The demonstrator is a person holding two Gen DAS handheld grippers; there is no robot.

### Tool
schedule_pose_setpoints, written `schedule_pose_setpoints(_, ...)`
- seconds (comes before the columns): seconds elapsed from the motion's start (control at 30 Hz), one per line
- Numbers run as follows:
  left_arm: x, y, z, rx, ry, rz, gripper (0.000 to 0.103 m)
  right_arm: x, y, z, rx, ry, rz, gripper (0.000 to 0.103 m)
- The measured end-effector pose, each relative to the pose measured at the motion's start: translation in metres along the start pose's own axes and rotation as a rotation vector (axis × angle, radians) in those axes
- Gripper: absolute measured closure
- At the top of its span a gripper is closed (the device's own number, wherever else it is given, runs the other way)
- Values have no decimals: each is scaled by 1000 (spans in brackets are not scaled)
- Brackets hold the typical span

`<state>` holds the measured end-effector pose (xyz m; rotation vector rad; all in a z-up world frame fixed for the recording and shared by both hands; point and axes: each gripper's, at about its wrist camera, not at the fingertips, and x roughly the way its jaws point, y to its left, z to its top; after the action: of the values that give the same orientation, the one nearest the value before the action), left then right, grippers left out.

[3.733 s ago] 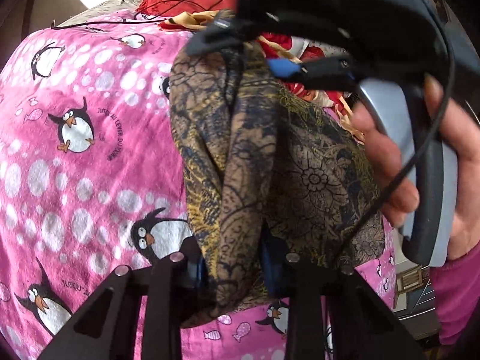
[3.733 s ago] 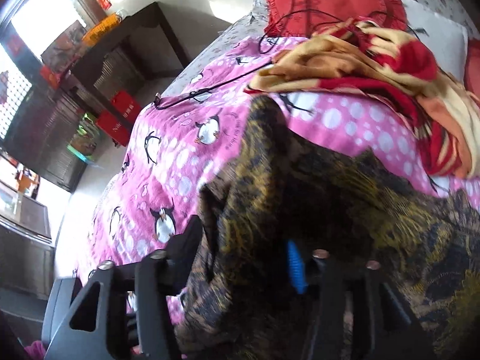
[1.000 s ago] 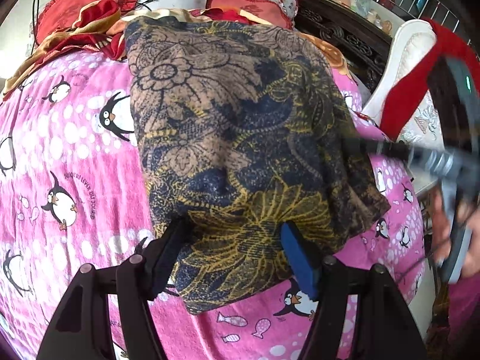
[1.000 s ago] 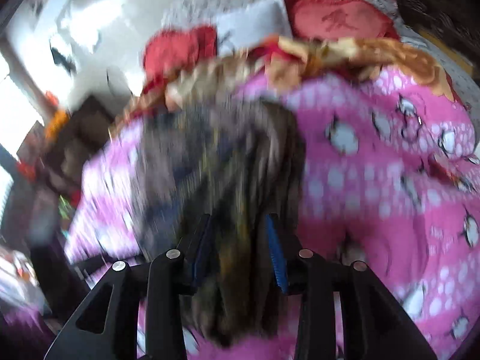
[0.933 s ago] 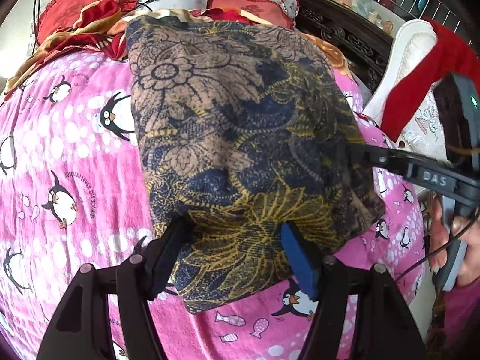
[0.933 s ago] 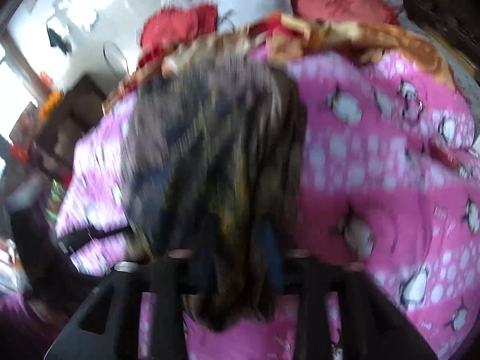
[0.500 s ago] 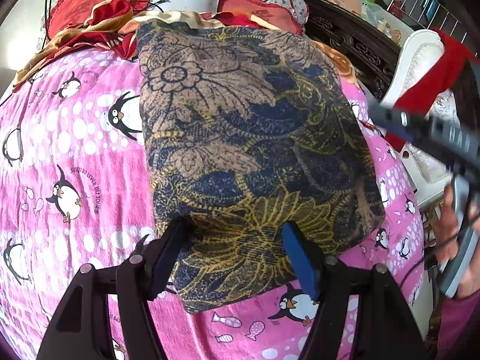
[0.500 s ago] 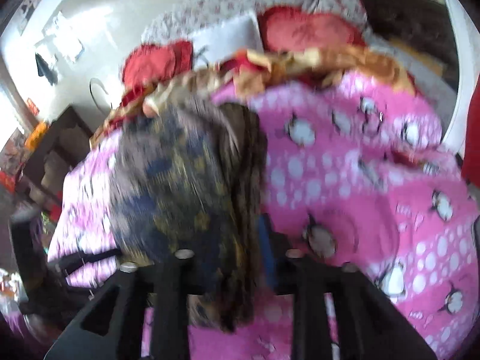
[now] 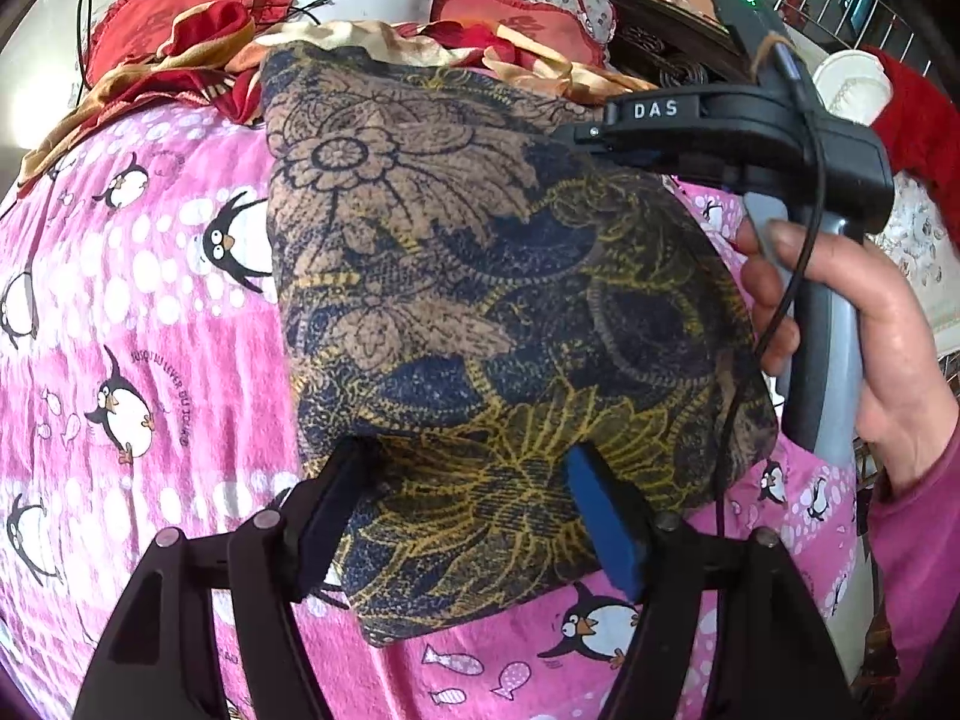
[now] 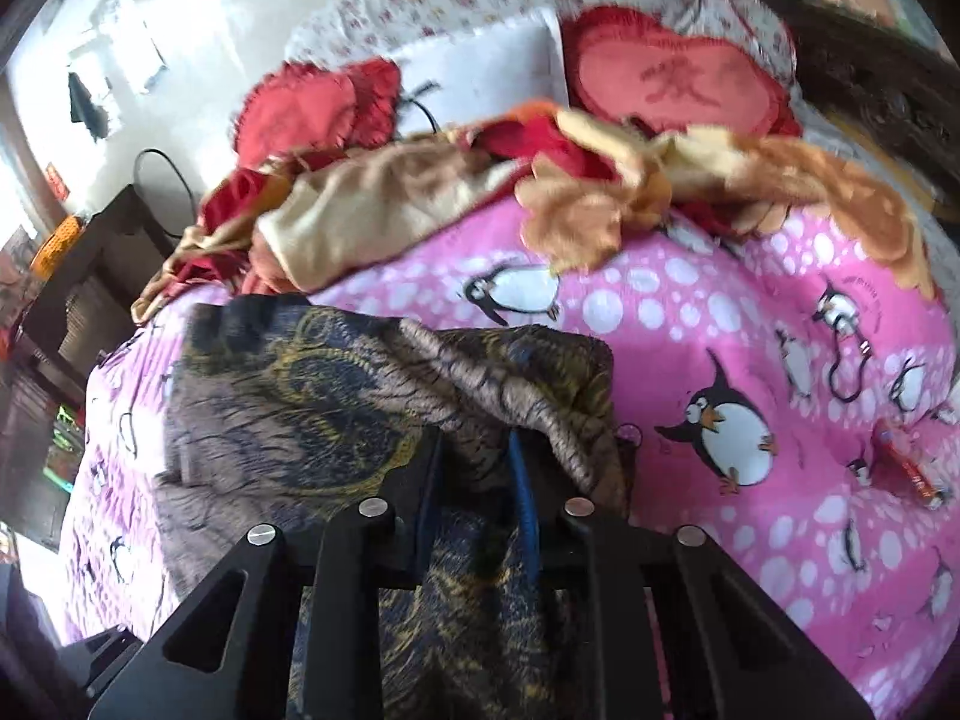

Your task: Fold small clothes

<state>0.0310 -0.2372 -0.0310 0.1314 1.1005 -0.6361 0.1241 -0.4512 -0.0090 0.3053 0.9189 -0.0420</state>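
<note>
On pink penguin blanket (image 9: 150, 276): folded floral garment (image 9: 480, 300); right tongs (image 10: 474, 462) just closing on fold.

- The cloth (image 9: 480, 276) lies on the blanket (image 9: 150, 312).
- A crumpled garment (image 9: 156, 60) lies behind the cloth.
- Pillows (image 10: 672, 78) lie behind the garment.
- A chair (image 9: 858, 84) stands right of the blanket.

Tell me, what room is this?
Most likely a bedroom. A pink penguin blanket covers a bed, red pillows sit at its head, and a dark flowery cloth lies on top for folding.
</note>
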Motion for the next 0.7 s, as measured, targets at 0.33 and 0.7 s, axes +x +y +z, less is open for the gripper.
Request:
schedule_pose_setpoints(0.33, -20, 13, 7, -41, -52, -7, 29, -72, 8, -42, -51, -49, 12, 74)
schedule_pose_setpoints(0.7, -14, 44, 28, -178, -61, -107, 20, -65, -31, -82, 70, -49, 55, 36)
